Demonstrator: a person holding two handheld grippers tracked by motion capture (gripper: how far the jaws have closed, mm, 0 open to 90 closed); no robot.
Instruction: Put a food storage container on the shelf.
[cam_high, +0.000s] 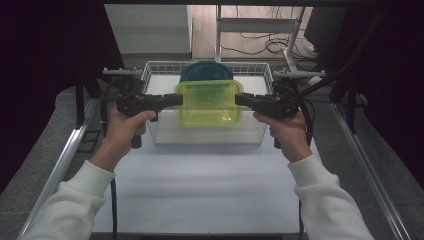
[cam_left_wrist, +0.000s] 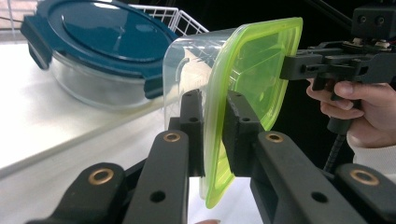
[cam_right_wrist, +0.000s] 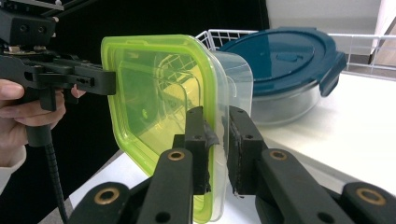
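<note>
Green-lidded container (cam_high: 209, 102) held up over my wire basket (cam_high: 152, 131).
Left gripper (cam_high: 176, 100) clamps its 9 o'clock rim, right gripper (cam_high: 241, 99) its 3 o'clock.

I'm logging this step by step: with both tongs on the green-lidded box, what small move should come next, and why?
Probably lower it a little, both hands together. The left tongs and right tongs each clamp an end of the box's green rim, and it hangs tipped on edge over the basket, in front of the blue-lidded bowl. Level, even descent should keep either grip from slipping.
</note>
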